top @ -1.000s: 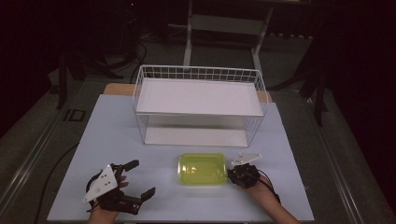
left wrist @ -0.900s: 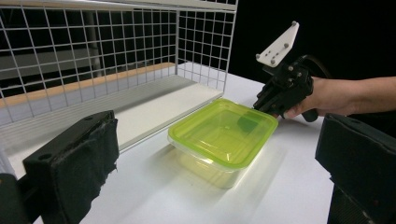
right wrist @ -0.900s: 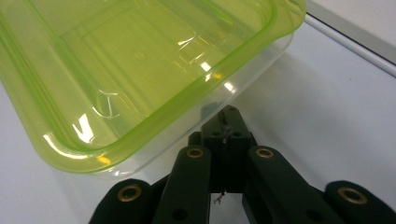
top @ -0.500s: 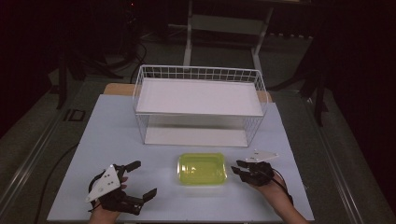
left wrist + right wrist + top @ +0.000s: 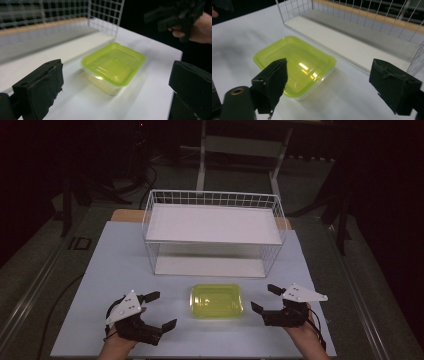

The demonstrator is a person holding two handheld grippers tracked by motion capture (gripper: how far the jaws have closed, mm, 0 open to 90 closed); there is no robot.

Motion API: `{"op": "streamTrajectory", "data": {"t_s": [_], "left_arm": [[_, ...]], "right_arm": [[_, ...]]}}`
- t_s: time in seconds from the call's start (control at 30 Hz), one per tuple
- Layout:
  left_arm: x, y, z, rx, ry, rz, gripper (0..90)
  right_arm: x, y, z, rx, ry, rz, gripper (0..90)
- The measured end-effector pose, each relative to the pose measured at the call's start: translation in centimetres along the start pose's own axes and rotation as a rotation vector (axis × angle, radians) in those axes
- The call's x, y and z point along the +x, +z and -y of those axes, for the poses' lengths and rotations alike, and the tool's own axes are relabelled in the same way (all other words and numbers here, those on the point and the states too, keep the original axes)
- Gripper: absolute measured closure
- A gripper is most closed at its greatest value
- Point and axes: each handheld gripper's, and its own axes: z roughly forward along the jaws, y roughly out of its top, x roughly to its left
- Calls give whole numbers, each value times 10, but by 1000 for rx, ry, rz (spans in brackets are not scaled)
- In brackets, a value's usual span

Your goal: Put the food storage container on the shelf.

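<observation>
The white table [image 5: 125, 270] took up most of your workspace, with dark floor on every side of it. Toward its far half stood the white wire basket [image 5: 212, 200], raised on its mesh sides, a flat white board across it and another white panel lying on the table underneath.

Between that basket and you sat the lime-lidded container [image 5: 216, 300], flat on the table with its lid on, just in front of the basket's near edge and roughly midway between your two hands. In the left gripper view the container [image 5: 113, 65] lay ahead of the jaws, near the basket's corner; in the right gripper view it [image 5: 294, 65] lay ahead and partly behind the left-hand jaw, with the basket's base board beyond it.

Your right gripper [image 5: 264, 298] was off to the container's right, clear of it, jaws pointing left toward it. Those jaws had just been opening and stood spread wide with nothing between them; the container rested free on the table.

Your left gripper [image 5: 162, 310] was off to the container's left, also apart from it, jaws spread wide and empty, pointing right across the table.
</observation>
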Motion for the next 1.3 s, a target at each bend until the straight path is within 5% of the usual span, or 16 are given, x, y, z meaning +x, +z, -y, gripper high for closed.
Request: {"op": "streamTrajectory", "data": {"t_s": [0.1,0.13,0.2,0.23,0.27,0.33,0.47,0.53,0.67,0.73,0.8,0.87,0.93,1.03,1.17,1.3], "left_arm": [[1,9,-8,19,-31,29,3],[2,12,-9,14,-53,28,3],[2,18,-12,15,-83,20,3],[2,21,-14,9,-104,19,3],[3,24,-15,7,-122,23,3],[4,29,-16,-5,-140,17,3],[7,39,-22,56,-185,8,3],[12,48,-23,112,-256,28,3],[18,57,-21,154,-328,30,3],[18,63,-20,179,-338,4,3],[19,70,-19,241,-368,-27,3],[20,73,-18,262,-389,-28,4],[22,78,-16,305,-427,-33,41],[26,83,-10,314,-517,-60,139],[26,88,-6,352,-551,-68,166],[27,93,-1,358,-616,-79,365]], "right_arm": [[2,-1,-5,19,-38,12,199],[6,1,-8,48,-84,59,247],[7,2,-10,63,-68,53,282],[7,6,-11,82,23,-20,285],[6,8,-12,82,66,-44,303],[5,10,-13,90,89,-51,316],[0,21,-18,130,131,-70,253],[-2,31,-18,160,203,-80,171],[-2,44,-15,231,282,-117,121],[-2,47,-14,240,297,-108,113],[-6,53,-13,247,386,-141,114],[-7,55,-12,252,409,-146,131],[-14,63,-8,291,484,-149,149],[-17,70,-3,328,532,-147,181],[-18,77,1,373,580,-149,263],[-17,83,5,421,616,-158,426]]}}
